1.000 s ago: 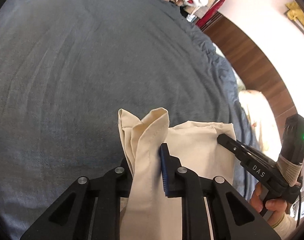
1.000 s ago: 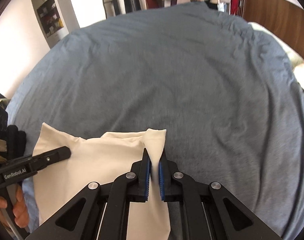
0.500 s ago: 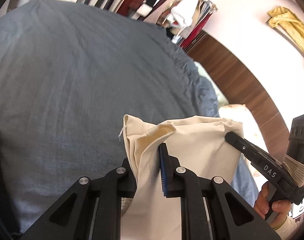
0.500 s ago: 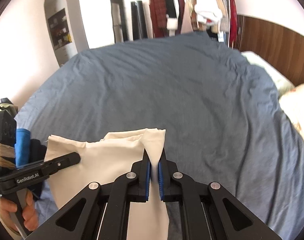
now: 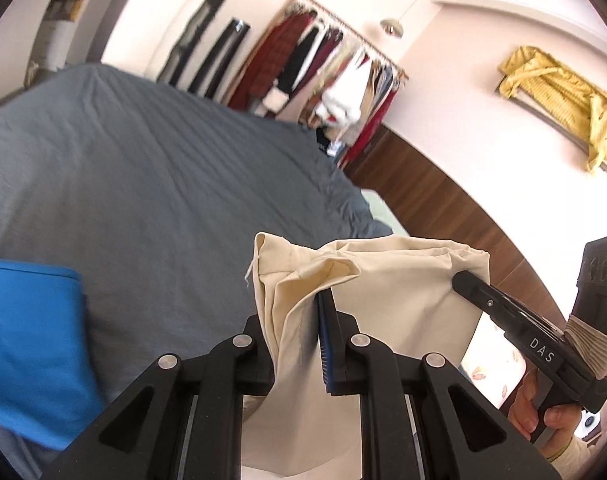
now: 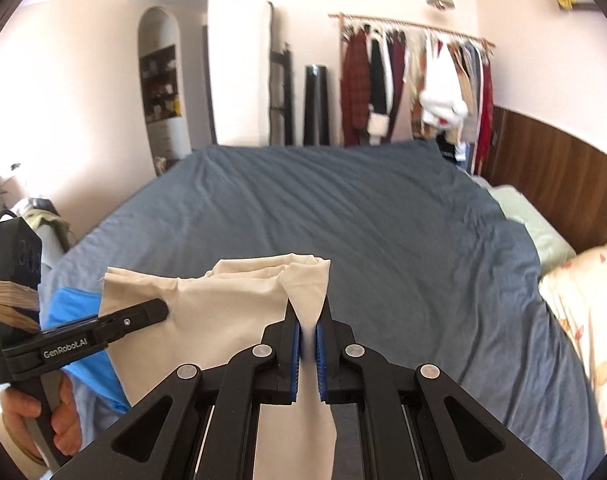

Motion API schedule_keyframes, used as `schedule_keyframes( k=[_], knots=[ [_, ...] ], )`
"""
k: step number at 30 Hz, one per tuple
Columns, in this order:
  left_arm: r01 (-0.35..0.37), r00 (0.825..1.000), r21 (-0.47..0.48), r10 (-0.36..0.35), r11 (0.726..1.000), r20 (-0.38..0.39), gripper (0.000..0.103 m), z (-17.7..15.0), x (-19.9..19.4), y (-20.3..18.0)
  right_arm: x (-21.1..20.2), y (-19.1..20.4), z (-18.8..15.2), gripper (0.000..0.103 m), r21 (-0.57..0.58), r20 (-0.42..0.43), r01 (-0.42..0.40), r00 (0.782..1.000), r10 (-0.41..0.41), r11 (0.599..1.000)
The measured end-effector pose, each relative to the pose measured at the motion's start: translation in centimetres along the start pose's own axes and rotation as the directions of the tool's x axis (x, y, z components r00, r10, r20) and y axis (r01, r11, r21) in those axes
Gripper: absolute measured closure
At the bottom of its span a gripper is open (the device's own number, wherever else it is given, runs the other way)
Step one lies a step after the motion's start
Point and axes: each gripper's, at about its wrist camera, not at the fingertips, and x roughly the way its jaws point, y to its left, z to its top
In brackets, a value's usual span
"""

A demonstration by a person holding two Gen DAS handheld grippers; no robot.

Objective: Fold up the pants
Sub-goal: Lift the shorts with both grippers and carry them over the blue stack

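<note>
- One pair of cream pants [image 5: 387, 280] – I hold them up above the bed, stretched between my two tools, the cloth hanging down below both.
- Two grippers. My left gripper [image 5: 299, 344] is clenched on one top corner of the pants, the fabric bunched between its jaws.
- My right gripper [image 6: 309, 344] is clamped on the other top corner, a thin fold pinched between its blue pads [image 6: 296, 356].
- Two hands: my right hand [image 5: 543, 416] shows in the left view, my left hand [image 6: 43, 412] in the right view, each wrapped round a handle.
- One bed [image 6: 343, 220] covered with a grey-blue sheet, lightly creased, lies under the pants.
- One bright blue cloth [image 5: 27, 352] lies at the near left edge of the bed.
- Two pillows at the right side – a pale green one [image 6: 535, 224] and a floral one [image 6: 583, 304].
- One clothes rail [image 6: 415, 80] full of hanging garments stands against the far wall; dark wood panelling [image 6: 551, 160] runs along the right wall; one arched shelf niche [image 6: 159, 80] is on the left.
</note>
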Motion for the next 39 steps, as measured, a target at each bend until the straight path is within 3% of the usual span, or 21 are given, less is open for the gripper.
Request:
schedule_keyframes(
  k=[9,20,28,39],
  knots=[
    [-0.129,0.988,-0.034,0.131,0.991,0.077,0.087,0.1,-12.3,3.0,-3.8,7.3,1.4,0.096,-0.039,0.03,-0.131,0.991,0.132,0.991],
    [-0.289,0.948,-0.064,0.295,0.955,0.118,0.087,0.7,-20.9,9.7,-2.3,17.3,1.4,0.096,-0.051,0.001,-0.318,0.948,0.318,0.947],
    [-0.329,0.939,-0.06,0.333,0.943,0.083,0.087,2.5,-20.0,14.5,1.7,21.5,0.7,0.096,0.008,-0.056,-0.361,0.931,0.361,0.932],
    [-0.33,0.944,-0.083,0.33,0.94,-0.007,0.087,4.0,-14.0,19.9,8.7,21.1,0.8,0.096,0.071,-0.178,-0.338,0.922,0.345,0.939]
  ],
)
